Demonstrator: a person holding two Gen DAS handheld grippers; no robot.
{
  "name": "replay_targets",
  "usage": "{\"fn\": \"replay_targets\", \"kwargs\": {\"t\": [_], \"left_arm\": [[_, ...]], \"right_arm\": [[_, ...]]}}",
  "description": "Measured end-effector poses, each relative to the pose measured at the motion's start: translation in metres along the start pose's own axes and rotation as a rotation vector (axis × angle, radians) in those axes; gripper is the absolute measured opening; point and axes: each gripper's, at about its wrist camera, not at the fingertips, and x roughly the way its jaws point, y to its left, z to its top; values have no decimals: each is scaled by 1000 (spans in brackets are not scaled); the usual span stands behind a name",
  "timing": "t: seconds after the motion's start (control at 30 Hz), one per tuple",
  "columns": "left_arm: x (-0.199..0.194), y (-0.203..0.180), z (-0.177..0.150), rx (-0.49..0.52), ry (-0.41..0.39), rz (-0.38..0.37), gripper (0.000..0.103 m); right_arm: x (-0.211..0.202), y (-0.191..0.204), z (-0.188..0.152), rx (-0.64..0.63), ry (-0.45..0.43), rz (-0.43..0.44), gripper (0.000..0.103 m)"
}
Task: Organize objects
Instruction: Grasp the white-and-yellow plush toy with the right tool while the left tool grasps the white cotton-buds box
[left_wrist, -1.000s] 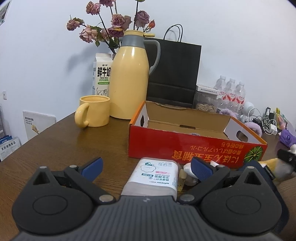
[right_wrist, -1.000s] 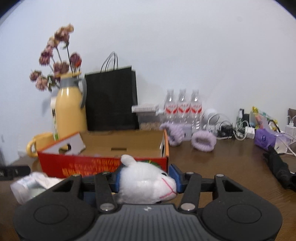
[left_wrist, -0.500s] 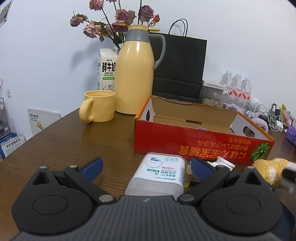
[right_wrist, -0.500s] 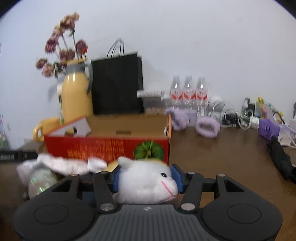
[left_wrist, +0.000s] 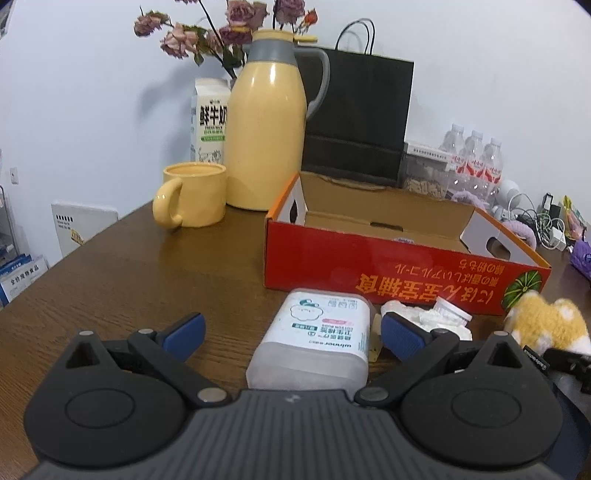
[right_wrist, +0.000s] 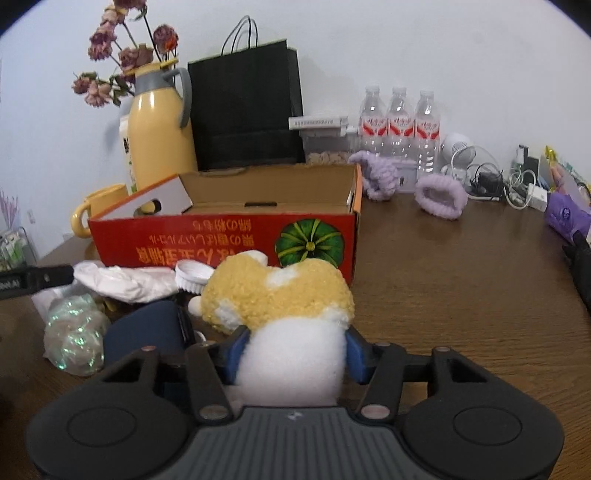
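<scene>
A yellow-and-white plush toy sits clamped by its white end between the blue pads of my right gripper, the jaws closing a little more on it as it hangs low over the brown table, just in front of the red cardboard box with the green pumpkin printed on its near wall. In my left gripper's view the same toy shows at the far right, close to the box's near right corner. My left gripper stands wide open around a translucent cotton swab box that lies flat on the table; neither pad touches it, with the wider gap on the left side. Beside the swab box lie a crumpled white wrapper, a small white lid and a shiny clear bag, all loose in front of the red box. Behind it stand a yellow mug, a yellow thermos jug, a milk carton, a black paper bag and three water bottles. I judge the step in hand to be carrying the toy to the red box, whose inside looks almost bare. The next move calls for lifting the toy clear of the near wall, bringing it over the opening and letting go, while my left closes on the swab box.
</scene>
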Motion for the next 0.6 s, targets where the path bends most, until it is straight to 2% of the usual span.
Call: {"fn": "replay_targets", "kwargs": {"t": [0.17, 0.3, 0.4, 0.57, 0.6], "left_arm": [[11, -2, 3, 23, 80, -27, 103], [22, -2, 7, 23, 119, -25, 103], [32, 6, 11, -26, 146, -47, 103], [36, 15, 10, -90, 170, -113, 84], [34, 15, 10, -91, 164, -122, 76]], "right_arm": [[-14, -3, 0, 21, -91, -16, 52], [-15, -5, 1, 27, -108, -16, 52], [-17, -5, 1, 24, -114, -14, 52], [-17, -5, 1, 24, -117, -11, 52], [-17, -5, 1, 23, -118, -11, 52]]}}
